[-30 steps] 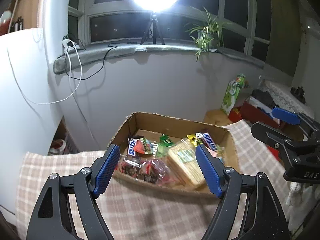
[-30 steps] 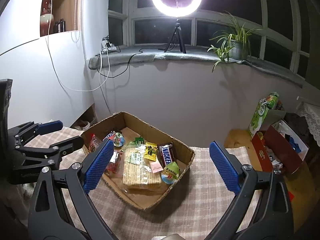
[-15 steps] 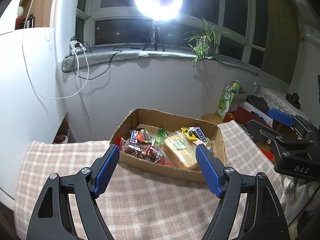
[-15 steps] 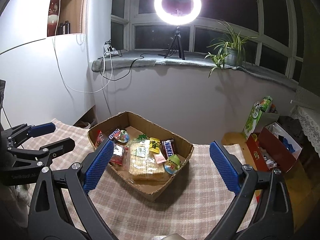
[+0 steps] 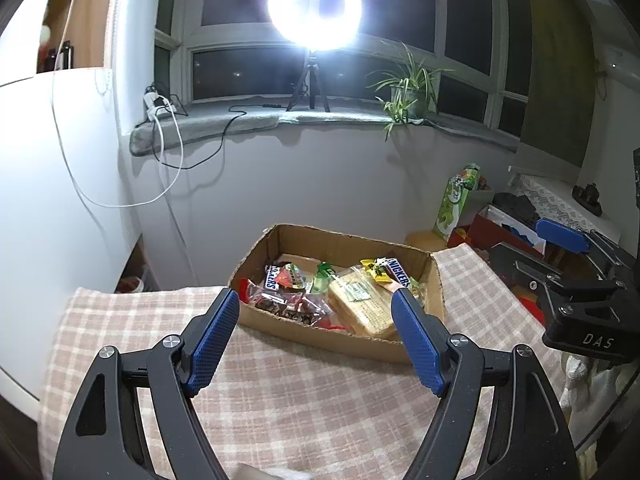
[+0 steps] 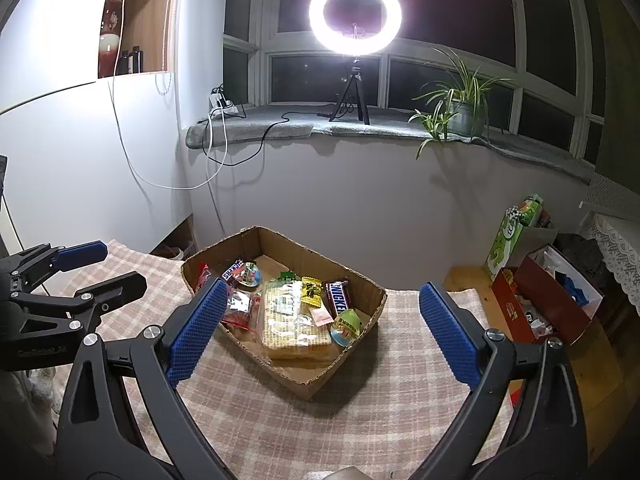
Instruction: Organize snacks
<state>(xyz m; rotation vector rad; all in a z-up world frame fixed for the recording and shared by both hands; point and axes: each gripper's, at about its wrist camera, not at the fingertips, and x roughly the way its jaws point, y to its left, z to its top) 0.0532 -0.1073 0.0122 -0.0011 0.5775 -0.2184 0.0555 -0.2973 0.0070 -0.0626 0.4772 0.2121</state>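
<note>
A shallow brown cardboard box (image 6: 372, 300) with an open top sits on a table covered by a pink-and-white checked cloth (image 6: 360, 412). The box holds the snacks: a brown Snickers bar (image 6: 338, 297), a yellow sachet (image 6: 311, 291), a large clear-wrapped pack of pale wafers (image 6: 290, 324), a red-and-clear bag of dark pieces (image 6: 240, 309), a second dark wrapped bar (image 6: 233, 269) near the far-left corner and a round green-topped cup (image 6: 347, 325) against the right wall.

The left gripper (image 5: 316, 334), black with blue ribbed pads, hovers short of the near wall of the box, fingers spread wide with nothing between them. The right gripper (image 6: 320, 326), of the same make, hangs over the cloth on the near side of the box, its fingers likewise spread wide and empty. Each gripper appears at the edge of the other's view.

Behind the table stands a white wall under a grey windowsill (image 6: 280, 126) bearing a lit ring lamp on a small black tripod (image 6: 355, 16) and a potted green plant (image 6: 464, 104). To the right, a red open carton (image 6: 540, 304) and a green printed carton (image 6: 508, 240) stand on a wooden surface.
</note>
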